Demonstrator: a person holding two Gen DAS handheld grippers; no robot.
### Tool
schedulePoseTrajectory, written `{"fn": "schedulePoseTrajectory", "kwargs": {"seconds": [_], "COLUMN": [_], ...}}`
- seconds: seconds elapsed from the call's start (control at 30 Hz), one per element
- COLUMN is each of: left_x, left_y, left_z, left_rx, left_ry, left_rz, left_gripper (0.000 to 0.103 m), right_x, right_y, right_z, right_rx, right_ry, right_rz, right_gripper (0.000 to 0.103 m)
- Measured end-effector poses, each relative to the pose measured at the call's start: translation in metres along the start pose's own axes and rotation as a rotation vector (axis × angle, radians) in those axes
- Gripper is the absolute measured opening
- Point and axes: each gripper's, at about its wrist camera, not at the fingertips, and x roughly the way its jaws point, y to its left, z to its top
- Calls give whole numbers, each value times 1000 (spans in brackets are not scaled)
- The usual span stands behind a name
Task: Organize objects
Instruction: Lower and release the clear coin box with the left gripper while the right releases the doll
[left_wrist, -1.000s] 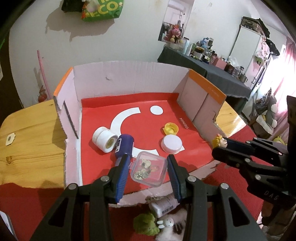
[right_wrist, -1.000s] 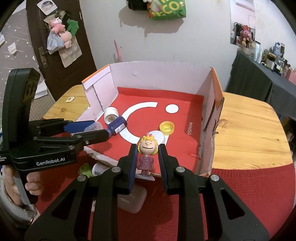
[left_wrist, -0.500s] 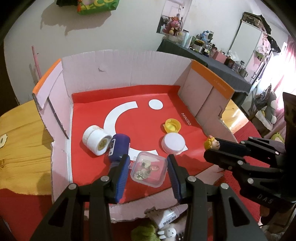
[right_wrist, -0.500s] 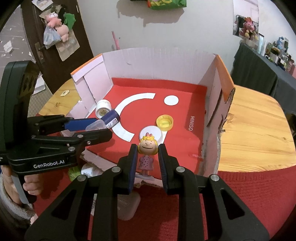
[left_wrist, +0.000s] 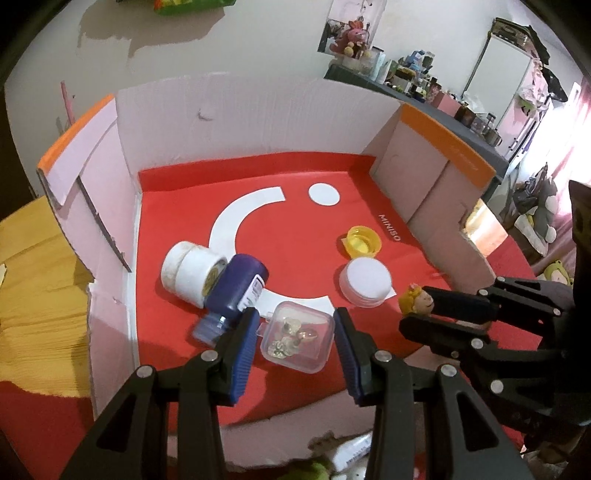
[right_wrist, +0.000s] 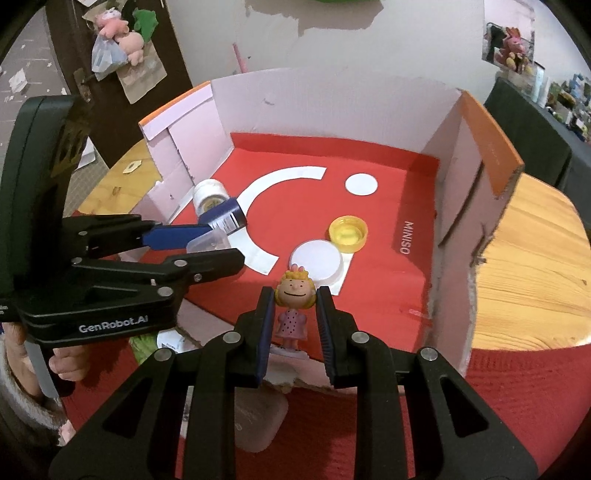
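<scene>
My left gripper (left_wrist: 293, 326) is shut on a small clear plastic box (left_wrist: 297, 341) with trinkets inside, held just over the front part of the red floor of the cardboard box (left_wrist: 240, 110). My right gripper (right_wrist: 294, 302) is shut on a blond girl figurine in a pink dress (right_wrist: 293, 306), held upright over the box's front edge; its head also shows in the left wrist view (left_wrist: 415, 301). In the box lie a white jar (left_wrist: 188, 273), a dark blue bottle (left_wrist: 234, 290), a white lid (left_wrist: 365, 282) and a yellow cap (left_wrist: 364, 242).
The box stands on a wooden table (right_wrist: 532, 266) with a red cloth (right_wrist: 498, 406) in front. In front of the box lie a white bottle (right_wrist: 168, 339), a green toy (left_wrist: 308, 472) and a pale case (right_wrist: 258, 421). A cluttered dark table (left_wrist: 443, 110) stands at the back right.
Both grippers have moved forward and down toward the box, each with its object still in hold. The clear box and the figurine now hang over the box's front part.
</scene>
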Motion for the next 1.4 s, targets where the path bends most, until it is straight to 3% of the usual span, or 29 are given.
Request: {"fn": "schedulePoseTrajectory", "kwargs": {"seconds": [0.53, 1.03, 1.4], "left_x": [9, 11, 12], "left_y": [14, 15, 14], "left_z": [5, 6, 7], "left_rx": [-17, -16, -13], "left_ry": [15, 12, 11], "left_rz": [6, 13, 15], "left_gripper": [43, 43, 44], "right_x": [28, 28, 34], "right_y": [6, -4, -5], "right_z": [4, 8, 10], "right_rx": [0, 16, 29], "right_ry": [70, 50, 48], "right_rz": [64, -18, -9], "right_gripper": [22, 22, 22]}}
